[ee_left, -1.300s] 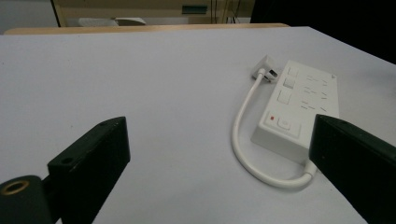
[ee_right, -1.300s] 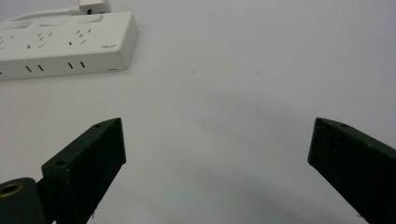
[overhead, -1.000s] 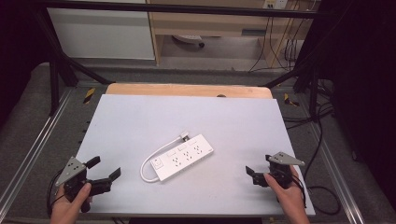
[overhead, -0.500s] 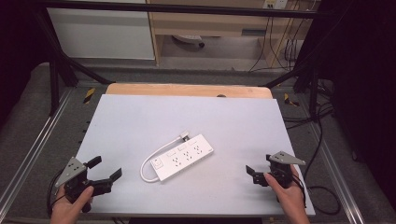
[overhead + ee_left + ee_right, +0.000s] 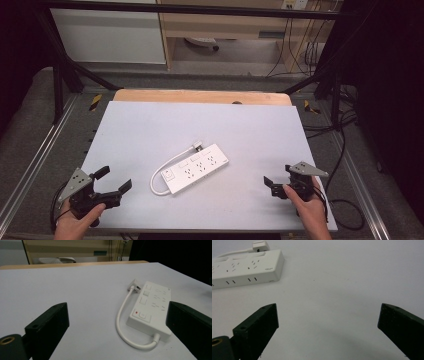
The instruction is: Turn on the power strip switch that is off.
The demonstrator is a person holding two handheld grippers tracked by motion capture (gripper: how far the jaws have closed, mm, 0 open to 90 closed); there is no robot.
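— Biggest first?
— Pale grey table (image 5: 150,130), wooden edge along the far side, metal rails to left and right.

— Next down?
— White power strip (image 5: 197,168), lying flat near the middle of the table, slightly toward the near edge, set on a diagonal. Rows of sockets on top, a switch with a small red light at the near-left end in the left gripper view (image 5: 150,310).

— And its lead?
— Short white cable (image 5: 161,176), leaving the near-left end, curling round in a loop and running back along the strip's far side to the plug (image 5: 198,147), resting just beside the far end of the strip.

— Grippers?
— Left gripper (image 5: 113,180) at the near-left corner of the table, held in a hand (image 5: 77,225), jaws spread wide, nothing between them, pointed toward the strip. Well apart from it.
— Right gripper (image 5: 278,179) at the near-right corner, held in the other hand (image 5: 307,207), jaws likewise parted and empty — bare table between them in the right gripper view (image 5: 327,322), strip off to the upper left there.
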